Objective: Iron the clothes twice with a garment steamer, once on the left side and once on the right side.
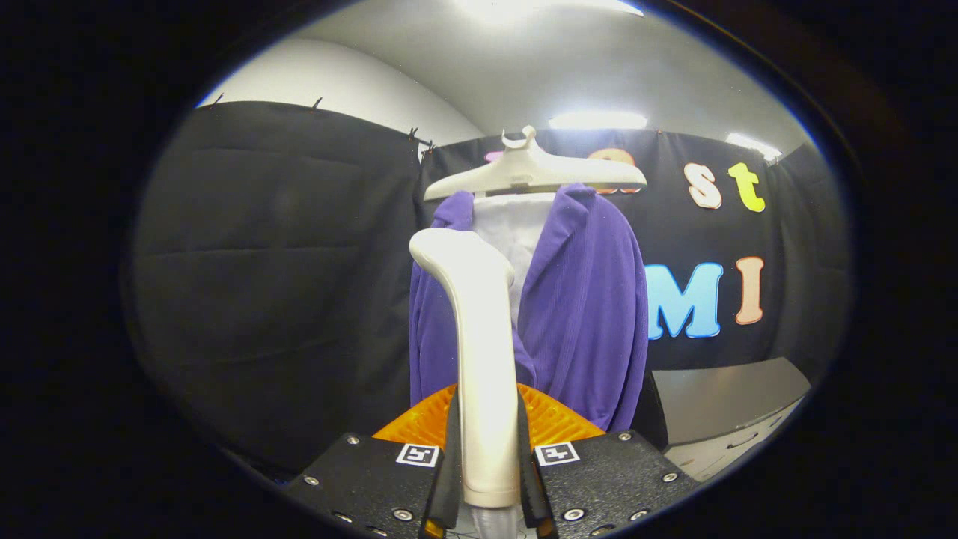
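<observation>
A purple garment (584,314) hangs on a white hanger (535,171) against the booth's black wall, with a white panel (516,224) showing between its two front sides. My gripper (486,449) is shut on the white handle of the garment steamer (479,337), both fingers pressing its sides. The steamer rises upright from between the fingers, and its curved head (449,251) stands in front of the garment's left side. Whether the head touches the cloth I cannot tell.
A grey cabinet or table (726,404) with drawers stands beyond the fingers to the right of the garment. Black cloth walls close the booth to the left and behind. Ceiling lights shine above the hanger.
</observation>
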{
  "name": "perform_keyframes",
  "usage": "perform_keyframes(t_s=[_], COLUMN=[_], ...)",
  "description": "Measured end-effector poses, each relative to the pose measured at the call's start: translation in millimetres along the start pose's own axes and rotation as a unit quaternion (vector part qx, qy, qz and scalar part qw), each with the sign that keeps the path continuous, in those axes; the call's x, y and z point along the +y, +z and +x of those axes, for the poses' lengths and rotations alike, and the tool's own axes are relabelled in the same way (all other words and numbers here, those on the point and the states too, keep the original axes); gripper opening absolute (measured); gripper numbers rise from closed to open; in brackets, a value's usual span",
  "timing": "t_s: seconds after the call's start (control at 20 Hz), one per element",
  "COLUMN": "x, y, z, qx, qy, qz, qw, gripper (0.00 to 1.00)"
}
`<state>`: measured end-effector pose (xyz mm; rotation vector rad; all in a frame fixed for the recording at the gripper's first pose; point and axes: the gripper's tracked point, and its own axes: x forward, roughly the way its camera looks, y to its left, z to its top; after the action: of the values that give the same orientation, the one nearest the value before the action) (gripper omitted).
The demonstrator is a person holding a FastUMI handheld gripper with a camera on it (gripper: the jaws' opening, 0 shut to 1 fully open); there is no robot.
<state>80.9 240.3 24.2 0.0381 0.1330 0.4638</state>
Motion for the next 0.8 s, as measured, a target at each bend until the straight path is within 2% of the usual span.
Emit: perform_keyframes(t_s=[0.3, 0.55, 0.8], x=[20.8, 38.9, 48.7], y=[32.3, 22.2, -13.1], z=[35.1, 63.9, 79.8], qx=[-0.057, -0.068, -0.050], qy=[-0.050, -0.074, -0.090], qz=[0.001, -0.030, -0.044], qw=[0.997, 0.995, 0.994], gripper=[0.33, 0.33, 0.33])
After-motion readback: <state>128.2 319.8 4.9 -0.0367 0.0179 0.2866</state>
